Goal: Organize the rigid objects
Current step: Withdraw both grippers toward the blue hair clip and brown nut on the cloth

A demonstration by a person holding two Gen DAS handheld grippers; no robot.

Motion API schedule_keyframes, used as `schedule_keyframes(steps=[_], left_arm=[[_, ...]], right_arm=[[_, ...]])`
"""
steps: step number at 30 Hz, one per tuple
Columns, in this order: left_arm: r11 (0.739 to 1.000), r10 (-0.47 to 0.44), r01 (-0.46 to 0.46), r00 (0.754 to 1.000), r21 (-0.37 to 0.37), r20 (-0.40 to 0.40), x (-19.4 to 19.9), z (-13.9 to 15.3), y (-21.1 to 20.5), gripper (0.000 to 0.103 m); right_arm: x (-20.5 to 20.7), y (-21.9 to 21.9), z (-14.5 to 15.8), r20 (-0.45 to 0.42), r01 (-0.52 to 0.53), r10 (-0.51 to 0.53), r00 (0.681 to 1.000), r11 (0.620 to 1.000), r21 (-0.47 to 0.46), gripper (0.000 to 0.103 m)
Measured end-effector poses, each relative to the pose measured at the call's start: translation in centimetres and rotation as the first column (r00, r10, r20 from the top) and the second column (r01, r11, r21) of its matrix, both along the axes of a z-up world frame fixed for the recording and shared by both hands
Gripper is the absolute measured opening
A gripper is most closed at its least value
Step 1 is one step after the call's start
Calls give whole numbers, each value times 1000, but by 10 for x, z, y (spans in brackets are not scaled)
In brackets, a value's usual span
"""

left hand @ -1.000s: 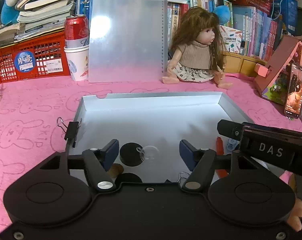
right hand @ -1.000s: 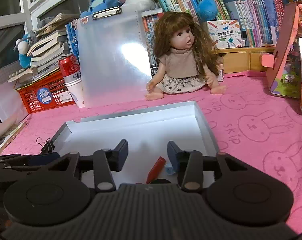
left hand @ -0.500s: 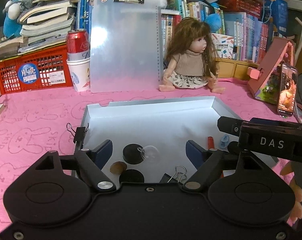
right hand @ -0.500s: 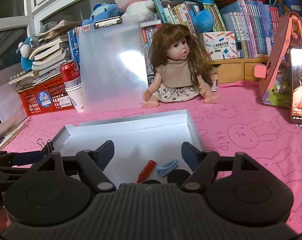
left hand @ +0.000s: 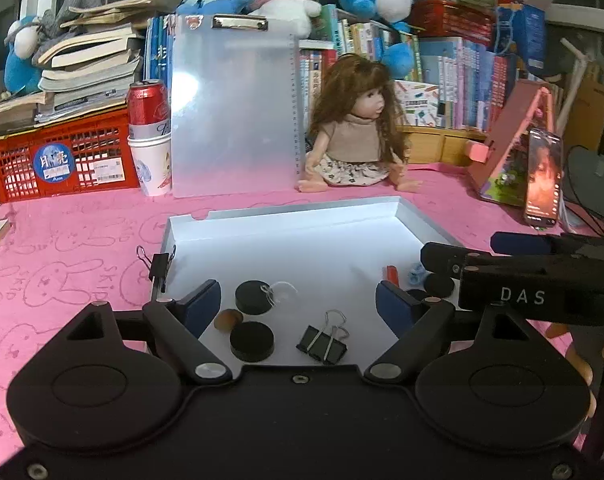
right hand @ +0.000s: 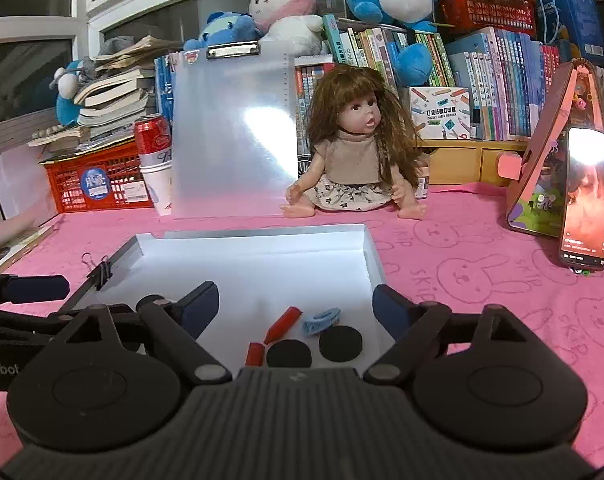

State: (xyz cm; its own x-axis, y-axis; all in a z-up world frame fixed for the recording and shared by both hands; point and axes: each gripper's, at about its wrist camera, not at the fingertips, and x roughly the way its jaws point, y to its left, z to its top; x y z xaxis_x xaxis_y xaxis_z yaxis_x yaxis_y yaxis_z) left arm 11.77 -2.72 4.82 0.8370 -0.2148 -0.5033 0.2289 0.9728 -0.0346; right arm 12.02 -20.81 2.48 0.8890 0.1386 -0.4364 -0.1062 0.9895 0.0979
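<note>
Grippers: your left gripper point(left hand: 297, 300) hangs over the near end of the white tray point(left hand: 285, 220), jaws spread wide and having just been opening, nothing pressed between the pads. Ahead of it on the tray floor lie two black discs point(left hand: 253, 298), one behind the other, a small brown piece point(left hand: 226, 319) at their left, a clear round piece point(left hand: 281, 290) touching the farther disc, and a black binder clip point(left hand: 322, 344) lying loose to the right. A second binder clip point(left hand: 159, 266) is clamped on the tray's left wall.

Your right gripper point(right hand: 295, 306) is likewise released, jaws just widened, empty. Between and below its fingers, in the tray's near right corner, you have two red pieces point(right hand: 283, 324), a light blue clip point(right hand: 320, 320) just beside the longer one, and two more black discs point(right hand: 340, 342) side by side.

The tray sits on the pink worktop point(right hand: 482, 280). Behind it stand a clipboard point(right hand: 229, 136), a doll point(right hand: 356, 152), a red can point(right hand: 153, 136) on paper cups, and a phone point(right hand: 588, 200) propped at right.
</note>
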Motion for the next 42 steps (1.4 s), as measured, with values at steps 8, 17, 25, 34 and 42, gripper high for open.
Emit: schedule_keyframes(steps=[8, 17, 25, 34, 42], left_arm=[[1000, -29, 29, 1000, -6, 7, -25, 1, 4, 84], [999, -48, 48, 999, -22, 13, -56, -2, 10, 84], [996, -87, 87, 996, -13, -6, -82, -10, 13, 84], [981, -195, 195, 980, 6, -44, -105, -27, 0, 75], [969, -243, 246, 967, 30, -79, -105, -45, -14, 49]], right_arm=[[-22, 1, 2, 24, -30, 31, 999, 999, -27, 94], [-49, 2, -1, 42, -53, 55, 998, 997, -59, 97], [-71, -1, -11, 42, -62, 67, 997, 992, -109, 97], [-84, -10, -18, 38, -53, 58, 998, 990, -134, 97], [-86, -16, -23, 22, -45, 48, 999, 993, -109, 97]])
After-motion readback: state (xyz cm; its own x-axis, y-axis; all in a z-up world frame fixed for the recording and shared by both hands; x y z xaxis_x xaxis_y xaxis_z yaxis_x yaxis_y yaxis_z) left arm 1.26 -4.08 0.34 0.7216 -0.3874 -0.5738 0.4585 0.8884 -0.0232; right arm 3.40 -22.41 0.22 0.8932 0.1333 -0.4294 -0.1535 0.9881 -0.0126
